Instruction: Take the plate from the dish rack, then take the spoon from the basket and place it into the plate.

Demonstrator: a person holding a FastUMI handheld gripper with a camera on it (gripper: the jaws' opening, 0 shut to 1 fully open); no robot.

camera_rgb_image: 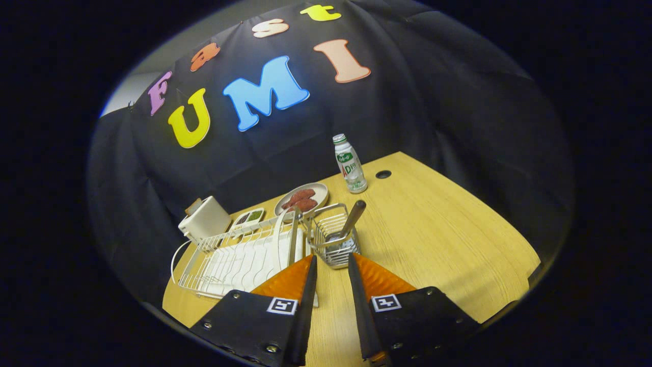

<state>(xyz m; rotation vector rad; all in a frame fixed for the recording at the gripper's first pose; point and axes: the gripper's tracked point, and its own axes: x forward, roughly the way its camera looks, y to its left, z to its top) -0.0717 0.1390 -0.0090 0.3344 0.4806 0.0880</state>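
A white wire dish rack [229, 260] stands on the wooden table, ahead and to the left of my fingers. A pale plate [285, 237] stands on edge in the rack's right end, just beyond my left fingertip. Beside the rack is a small wire basket [331, 244], straight ahead of the fingertips, holding a spoon [353, 218] whose brown handle leans up and to the right. My gripper [332, 256] hovers above the table just short of the basket. It is open, with nothing between the fingers.
Behind the rack sit a white toaster [205, 219], a small two-part sauce dish [249, 216] and a round plate of reddish food [303, 198]. A small bottle [350, 164] and a cable hole [383, 174] lie farther back. Bare tabletop [438, 239] stretches to the right.
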